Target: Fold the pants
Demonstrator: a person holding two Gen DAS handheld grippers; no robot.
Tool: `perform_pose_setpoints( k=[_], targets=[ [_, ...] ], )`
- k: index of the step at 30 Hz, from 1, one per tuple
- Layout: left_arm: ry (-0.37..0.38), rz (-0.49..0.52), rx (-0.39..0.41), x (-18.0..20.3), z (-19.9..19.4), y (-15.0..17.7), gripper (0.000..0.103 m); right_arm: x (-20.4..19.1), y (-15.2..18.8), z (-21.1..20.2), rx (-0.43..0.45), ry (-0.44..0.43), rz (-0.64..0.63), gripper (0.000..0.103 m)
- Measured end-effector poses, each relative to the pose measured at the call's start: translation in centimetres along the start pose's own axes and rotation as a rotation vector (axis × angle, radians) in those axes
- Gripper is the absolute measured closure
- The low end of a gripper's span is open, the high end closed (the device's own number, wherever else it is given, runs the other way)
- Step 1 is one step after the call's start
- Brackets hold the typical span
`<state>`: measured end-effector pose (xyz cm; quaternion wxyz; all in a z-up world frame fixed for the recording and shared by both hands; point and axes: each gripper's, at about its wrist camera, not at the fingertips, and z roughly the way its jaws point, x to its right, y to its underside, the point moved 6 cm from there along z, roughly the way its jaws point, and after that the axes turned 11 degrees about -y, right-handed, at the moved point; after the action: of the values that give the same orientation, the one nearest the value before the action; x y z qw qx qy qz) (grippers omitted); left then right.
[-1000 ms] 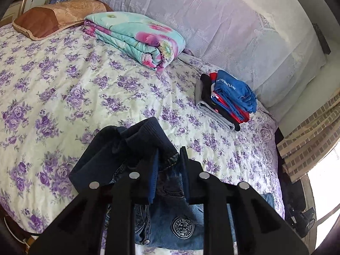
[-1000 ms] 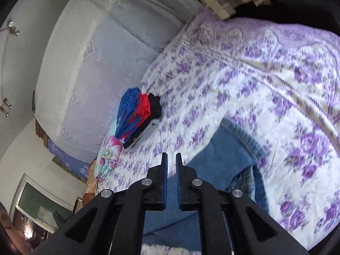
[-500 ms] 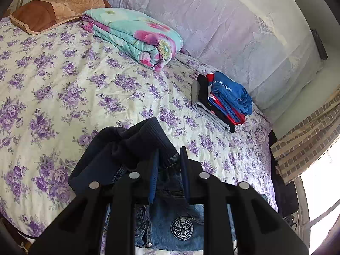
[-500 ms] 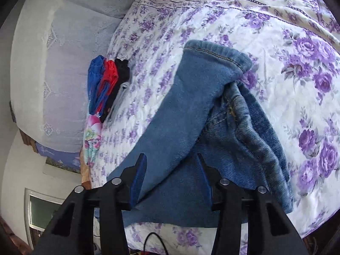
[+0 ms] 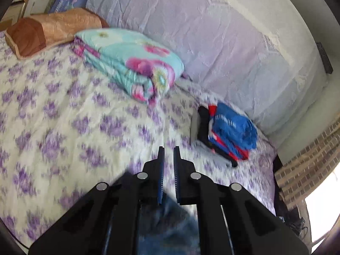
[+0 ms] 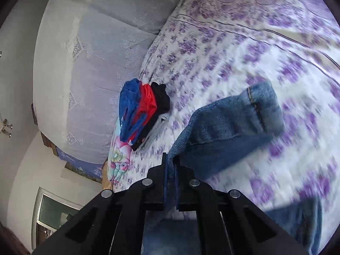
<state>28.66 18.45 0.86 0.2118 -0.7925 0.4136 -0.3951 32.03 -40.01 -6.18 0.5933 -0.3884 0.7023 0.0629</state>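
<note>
The blue jeans (image 6: pixel 229 127) hang from my right gripper (image 6: pixel 171 161). Its jaws are closing and pinch a denim edge between the pads. One leg trails right, and its cuff (image 6: pixel 263 99) is lifted over the floral bedspread (image 6: pixel 244 48). In the left wrist view, my left gripper (image 5: pixel 168 150) has its jaws closing to a narrow slit. The fingertips are bare. Blurred denim (image 5: pixel 167 216) shows low between the fingers and beneath them, seemingly caught deep in the pads.
A stack of folded clothes (image 5: pixel 225 133), blue on top, lies near the draped wall (image 5: pixel 212 31). It also shows in the right wrist view as the same stack (image 6: pixel 142 110). A folded floral quilt (image 5: pixel 131 63) and a brown pillow (image 5: pixel 48 29) sit at the bed's head. A curtain (image 5: pixel 308 165) hangs at right.
My right gripper stood open over the jeans leg half a second ago and has closed on its edge, lifting it. The left fingers have narrowed, and the dark waist fabric has dropped below the tips.
</note>
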Motion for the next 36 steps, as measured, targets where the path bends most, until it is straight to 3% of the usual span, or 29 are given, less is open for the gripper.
perform_pose_setpoints(
  k=[2, 3, 4, 6, 7, 8, 11, 14, 19, 21, 25, 29, 32, 34, 36],
  targets=[
    [-0.095, -0.02, -0.011, -0.4, 4.5, -2.8, 0.09, 0.8, -3.4, 4.2, -0.024, 0.112, 0.0, 0.089],
    [-0.142, -0.066, -0.075, -1.3, 7.0, -3.0, 0.09, 1.3, -4.6, 5.1, 0.002, 0.151, -0.005, 0.088],
    [-0.133, -0.109, -0.135, -2.0, 8.5, -2.6, 0.09, 1.4, -5.4, 5.6, 0.023, 0.171, -0.011, 0.084],
    [-0.095, -0.106, -0.192, -2.5, 9.0, -1.1, 0.09, 1.0, -5.3, 5.4, 0.032, 0.156, -0.023, 0.067],
    [-0.107, -0.059, -0.173, -2.5, 8.1, -0.4, 0.089, 0.6, -4.8, 5.1, 0.034, 0.151, -0.049, 0.05],
    [-0.131, -0.009, -0.14, -2.7, 7.0, 0.1, 0.084, 0.3, -4.3, 4.7, 0.028, 0.16, -0.079, 0.046],
    [-0.157, 0.086, -0.093, -4.0, 3.5, 1.3, 0.048, 0.3, -1.9, 3.5, -0.021, 0.164, -0.114, 0.046],
    [-0.108, 0.12, -0.146, -5.1, 0.9, 2.9, 0.048, 1.7, 0.3, 2.8, -0.062, 0.15, -0.072, 0.04],
    [-0.048, 0.13, -0.198, -5.6, -3.9, 5.6, 0.046, 2.7, 3.6, 2.5, -0.123, 0.121, -0.037, 0.039],
    [-0.071, 0.076, -0.227, -6.6, -4.9, 6.7, 0.045, 2.6, 4.5, 2.5, -0.138, 0.11, -0.033, 0.038],
    [0.016, -0.058, -0.325, -7.6, -6.4, 8.7, 0.045, 2.0, 6.0, 2.4, -0.176, 0.099, -0.048, 0.037],
    [0.078, -0.098, -0.409, -5.8, -6.1, 10.9, 0.042, 1.4, 7.0, 1.9, -0.194, 0.076, -0.065, 0.034],
    [0.115, -0.106, -0.424, -3.5, -5.4, 10.8, 0.041, 1.6, 7.5, 1.6, -0.204, 0.079, -0.075, 0.034],
    [0.09, -0.055, -0.409, -1.8, -4.9, 10.5, 0.034, 1.9, 7.9, 1.4, -0.209, 0.073, -0.066, 0.034],
    [0.017, -0.017, -0.403, -0.9, -3.9, 10.5, 0.033, 1.9, 8.2, 1.0, -0.209, 0.065, -0.072, 0.034]
  ],
)
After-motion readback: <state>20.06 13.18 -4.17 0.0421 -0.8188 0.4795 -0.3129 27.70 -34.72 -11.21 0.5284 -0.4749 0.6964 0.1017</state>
